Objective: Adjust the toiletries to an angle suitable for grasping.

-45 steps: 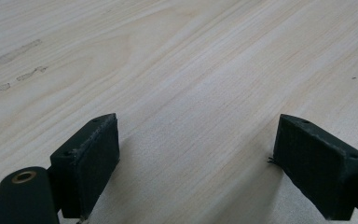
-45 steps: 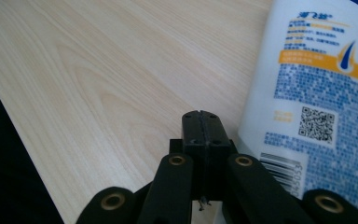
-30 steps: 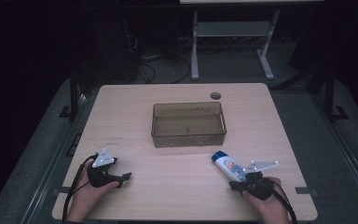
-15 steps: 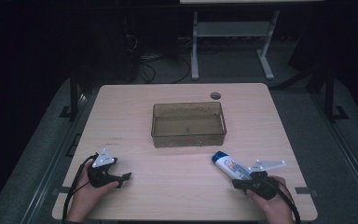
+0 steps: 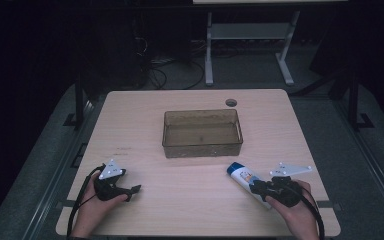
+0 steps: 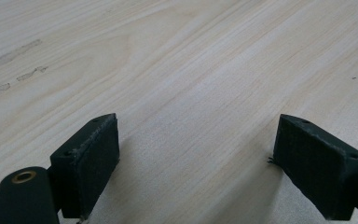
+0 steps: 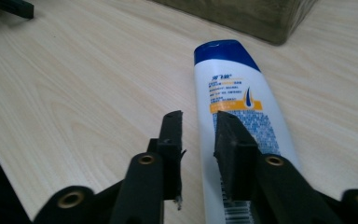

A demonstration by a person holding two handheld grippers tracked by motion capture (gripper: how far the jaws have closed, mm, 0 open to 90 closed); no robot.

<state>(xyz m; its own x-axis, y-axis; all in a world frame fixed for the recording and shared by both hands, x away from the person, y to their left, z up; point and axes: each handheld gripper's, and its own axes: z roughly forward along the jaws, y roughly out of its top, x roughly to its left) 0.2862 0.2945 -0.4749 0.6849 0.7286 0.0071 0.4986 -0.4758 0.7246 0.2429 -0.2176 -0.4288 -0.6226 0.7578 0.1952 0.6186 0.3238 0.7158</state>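
From above, you are resting your left gripper (image 5: 130,189) on the table (image 5: 190,200), near its front left edge, and your right gripper (image 5: 256,187) is lying over the white bottle (image 5: 244,179), which is sitting in front of the brown bin (image 5: 202,133). In the left gripper view, your jaws are standing wide apart over bare wood. In the right gripper view, your jaws have just been opening; one is crossing the bottle (image 7: 242,98), nothing gripped between them.

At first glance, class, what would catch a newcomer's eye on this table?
The white shampoo bottle with its blue cap lies flat near the table's right front, under the right gripper, whose slightly parted jaws have just been opening. Behind it, mid-table, stands a translucent brown bin.
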